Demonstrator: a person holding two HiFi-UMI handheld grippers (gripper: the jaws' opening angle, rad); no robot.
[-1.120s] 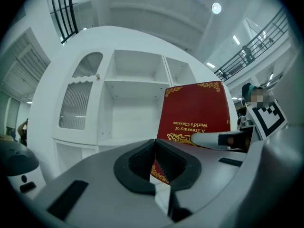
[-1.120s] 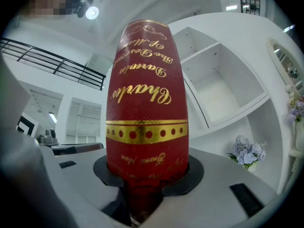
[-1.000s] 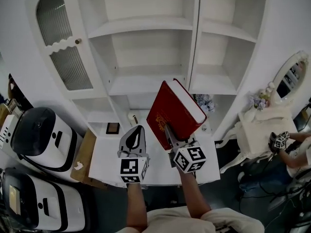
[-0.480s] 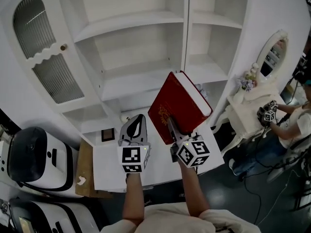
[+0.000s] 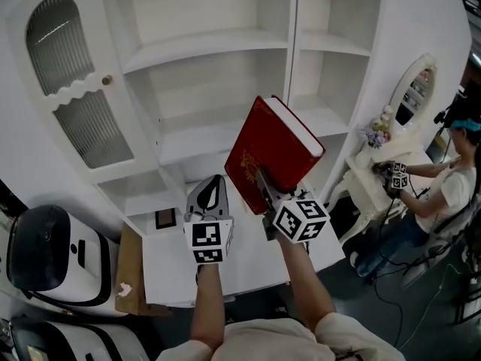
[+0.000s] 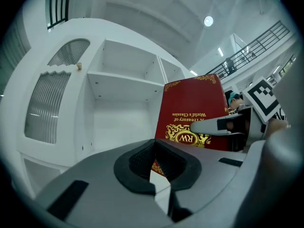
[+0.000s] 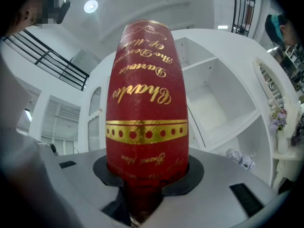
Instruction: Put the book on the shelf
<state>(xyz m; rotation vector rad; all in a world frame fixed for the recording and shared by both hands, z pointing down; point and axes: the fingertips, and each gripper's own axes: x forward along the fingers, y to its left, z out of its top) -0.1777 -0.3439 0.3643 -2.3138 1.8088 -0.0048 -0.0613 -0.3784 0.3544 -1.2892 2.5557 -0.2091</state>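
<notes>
A thick red book [image 5: 274,156] with gold lettering is held up, tilted, in front of the white shelf unit [image 5: 218,47]. My right gripper [image 5: 263,190] is shut on its lower end. In the right gripper view the book's spine [image 7: 145,103] stands straight up out of the right gripper [image 7: 145,175] and hides much of the shelf unit [image 7: 223,108]. My left gripper [image 5: 208,201] hangs just left of the book, shut and empty. In the left gripper view the left gripper [image 6: 153,167] has its pads together, with the book's cover [image 6: 194,108] to its right and open shelves [image 6: 123,82] ahead.
A white table [image 5: 173,262] lies below both grippers, with a small framed picture [image 5: 164,218] at its back. An arched glass cabinet door [image 5: 71,89] is at the left. White machines [image 5: 45,250] stand at the lower left. At the right another person [image 5: 451,179] sits by a dressing table with a mirror [image 5: 412,89].
Both grippers have risen a little and the book has come up with the right one, nearer the shelves. The head view has swung, and the person at the right has come further into view.
</notes>
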